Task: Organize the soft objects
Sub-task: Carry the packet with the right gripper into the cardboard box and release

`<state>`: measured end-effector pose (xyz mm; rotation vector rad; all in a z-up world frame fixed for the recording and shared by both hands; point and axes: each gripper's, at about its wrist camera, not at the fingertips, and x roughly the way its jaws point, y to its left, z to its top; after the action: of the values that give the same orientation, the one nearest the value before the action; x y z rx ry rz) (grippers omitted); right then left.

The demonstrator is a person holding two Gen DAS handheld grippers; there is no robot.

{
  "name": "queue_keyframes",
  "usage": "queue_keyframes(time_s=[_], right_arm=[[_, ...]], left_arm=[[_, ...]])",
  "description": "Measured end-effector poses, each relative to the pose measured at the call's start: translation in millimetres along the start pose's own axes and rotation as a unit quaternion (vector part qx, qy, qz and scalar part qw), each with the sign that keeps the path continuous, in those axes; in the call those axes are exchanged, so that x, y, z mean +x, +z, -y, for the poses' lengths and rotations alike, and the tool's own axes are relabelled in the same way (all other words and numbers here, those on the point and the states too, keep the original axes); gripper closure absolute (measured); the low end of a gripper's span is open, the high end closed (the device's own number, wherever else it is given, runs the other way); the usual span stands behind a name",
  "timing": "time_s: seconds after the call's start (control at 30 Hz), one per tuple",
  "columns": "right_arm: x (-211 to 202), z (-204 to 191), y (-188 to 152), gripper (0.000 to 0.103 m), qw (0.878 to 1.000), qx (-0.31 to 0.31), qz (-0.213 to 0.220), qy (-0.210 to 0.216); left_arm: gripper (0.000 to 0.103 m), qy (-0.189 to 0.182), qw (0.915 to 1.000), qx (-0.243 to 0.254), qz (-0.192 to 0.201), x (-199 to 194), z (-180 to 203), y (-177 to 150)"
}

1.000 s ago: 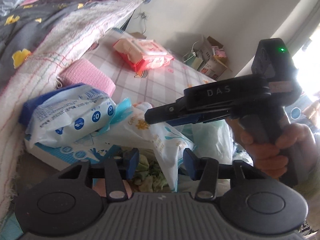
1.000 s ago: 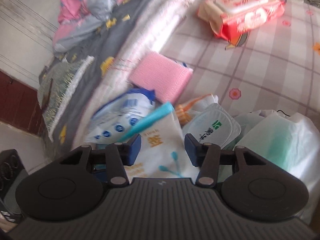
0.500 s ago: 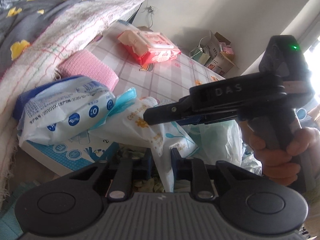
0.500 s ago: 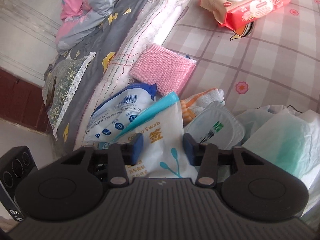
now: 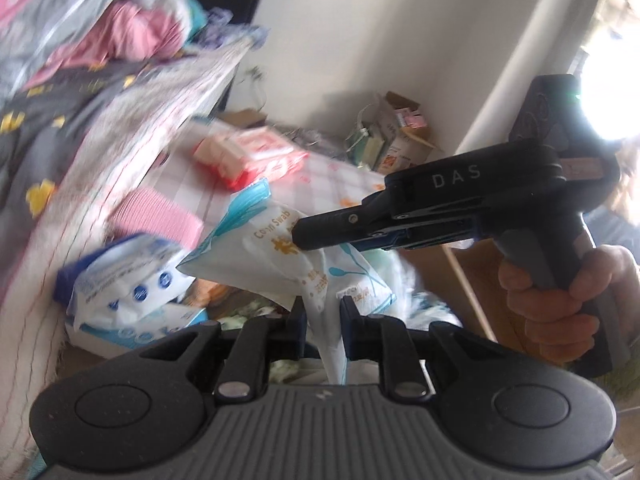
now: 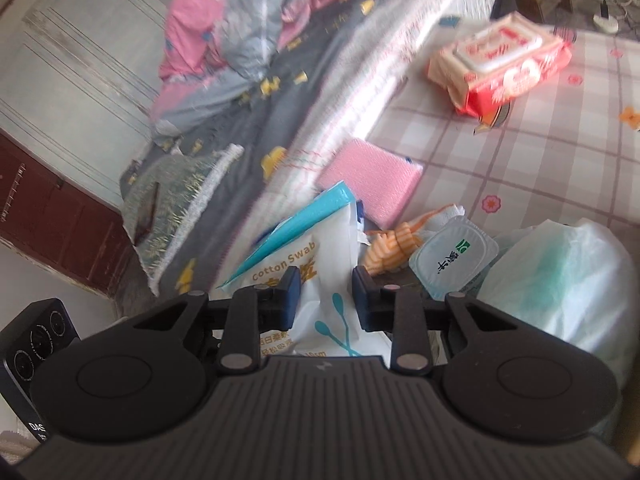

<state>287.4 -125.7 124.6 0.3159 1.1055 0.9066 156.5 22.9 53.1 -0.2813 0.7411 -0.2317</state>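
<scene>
Cotton swab pack (image 5: 280, 252), a white pouch with a teal sealed edge, is held above the pile at the centre of the left wrist view, gripped by both tools. Its lower edge is pinched between the narrow jaws of the left gripper (image 5: 322, 322) at the lower centre of that frame, and its side is clamped by the right gripper (image 5: 316, 236), which is seen entering from the right with a hand (image 5: 560, 304) wrapped around its handle. In the right wrist view the same pack (image 6: 316, 280) fills the lower centre, and the right gripper's (image 6: 326, 302) jaws have just been closing, with the pouch between them and the pads pressed against it. Below and left of the pack, a blue and white wipes pack (image 5: 132, 280) is seen, blurred. A pink sponge (image 6: 370, 176) lies just behind the pouch on the checked cloth (image 6: 540, 152). A striped orange cloth (image 6: 394, 246), a sealed white cup (image 6: 454, 262) and a white plastic bag (image 6: 560, 276) are found to the right. A red wipes pack (image 6: 504, 64) lies at the upper right, well apart, and rumpled bedding (image 6: 240, 40) fills the upper left.
</scene>
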Motion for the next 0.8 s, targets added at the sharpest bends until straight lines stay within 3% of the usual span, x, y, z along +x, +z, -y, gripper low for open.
queue_keyframes(time_s=[0.2, 0.37, 0.6, 0.8], right_arm=[[-73, 12, -21, 0.076, 0.997, 0.019, 0.070, 0.004], [-140, 45, -42, 0.076, 0.990, 0.059, 0.129, -0.017], [-212, 124, -76, 0.077, 0.969, 0.141, 0.193, -0.067], [-213, 213, -87, 0.077, 0.953, 0.225, 0.188, -0.081]], left_arm=[[0.085, -0.035, 0.9977, 0.058, 0.009, -7, 49, 12], [0.085, -0.089, 0.9909, 0.100, -0.010, 15, 100, 25], [0.086, -0.152, 0.9727, 0.156, -0.078, 90, 174, 44], [0.086, -0.139, 0.9640, 0.178, -0.140, 169, 209, 46]])
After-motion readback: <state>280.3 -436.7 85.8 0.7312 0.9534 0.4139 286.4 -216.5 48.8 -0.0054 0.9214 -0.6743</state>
